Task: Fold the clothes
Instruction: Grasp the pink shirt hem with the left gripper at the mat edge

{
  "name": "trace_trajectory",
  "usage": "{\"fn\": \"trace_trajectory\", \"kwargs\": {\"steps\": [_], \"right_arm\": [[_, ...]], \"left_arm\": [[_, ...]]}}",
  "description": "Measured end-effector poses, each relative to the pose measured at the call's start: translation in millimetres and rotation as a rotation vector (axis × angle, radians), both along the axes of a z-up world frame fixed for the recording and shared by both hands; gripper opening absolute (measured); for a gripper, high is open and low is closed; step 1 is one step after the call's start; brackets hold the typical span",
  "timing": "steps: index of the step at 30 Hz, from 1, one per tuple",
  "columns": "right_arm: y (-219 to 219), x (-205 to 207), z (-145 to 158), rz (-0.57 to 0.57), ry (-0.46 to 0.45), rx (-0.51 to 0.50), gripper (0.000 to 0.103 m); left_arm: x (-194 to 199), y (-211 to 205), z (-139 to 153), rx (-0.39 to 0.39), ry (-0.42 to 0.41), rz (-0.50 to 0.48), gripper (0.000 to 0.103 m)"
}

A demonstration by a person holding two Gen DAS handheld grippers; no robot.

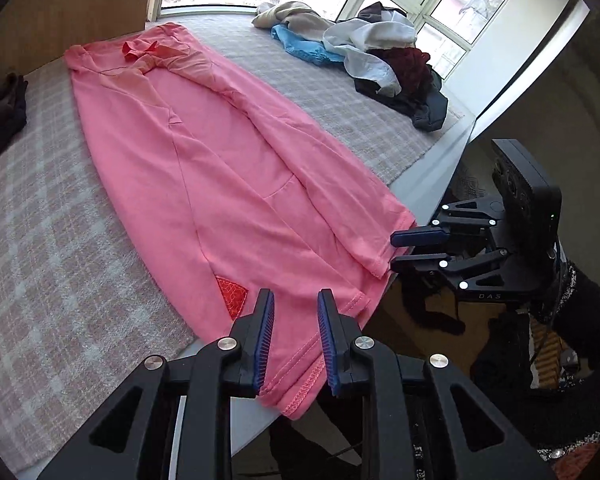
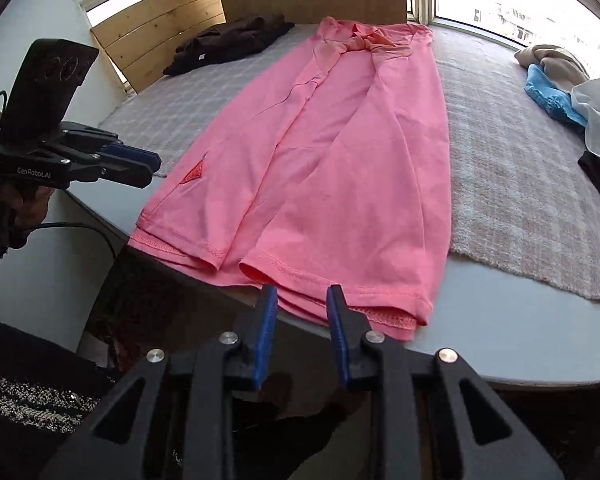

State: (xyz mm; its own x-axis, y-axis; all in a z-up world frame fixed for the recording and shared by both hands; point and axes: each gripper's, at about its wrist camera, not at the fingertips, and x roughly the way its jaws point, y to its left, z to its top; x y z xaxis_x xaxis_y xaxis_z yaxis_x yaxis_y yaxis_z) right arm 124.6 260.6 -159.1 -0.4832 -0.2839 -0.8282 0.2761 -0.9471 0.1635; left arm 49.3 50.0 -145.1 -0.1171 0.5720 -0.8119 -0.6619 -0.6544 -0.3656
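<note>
Both tools are standing released: the left tool (image 1: pixel 296 300), jaws apart, is hanging over the hem of the long pink knit garment (image 1: pixel 220 168), and the right tool (image 2: pixel 302 294) is poised at that hem's other corner, gripping nothing. That garment is lying lengthwise on a checked grey-pink cloth (image 1: pixel 60 248) covering the grey counter (image 2: pixel 500 344), with a heap of mixed clothes (image 1: pixel 364 48) well apart by the window.

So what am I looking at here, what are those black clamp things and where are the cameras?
Those are hand-held grippers, one in each of a person's hands, each with a camera looking along its two blue-padded fingers. One picture comes from the left gripper, the other from the right gripper. A pink shirt lies long and narrow on a checked cloth, sides folded in. A pile of clothes waits by the window, a dark garment at the far corner. Both grippers are open at the hem, holding nothing.
</note>
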Motion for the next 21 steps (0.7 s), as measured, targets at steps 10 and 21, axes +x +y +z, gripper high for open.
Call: {"fn": "trace_trajectory", "kwargs": {"steps": [10,21], "right_arm": [[44.5,-25.9,-15.7,-0.204,-0.056,0.03,0.031],[17.6,-16.2,-19.1,-0.089,-0.02,0.12,0.025]], "left_arm": [[18.8,-27.4,-35.2,-0.016,-0.115,0.19,0.03],[17.7,-5.8,-35.7,-0.023,-0.109,0.105,0.007]]}}
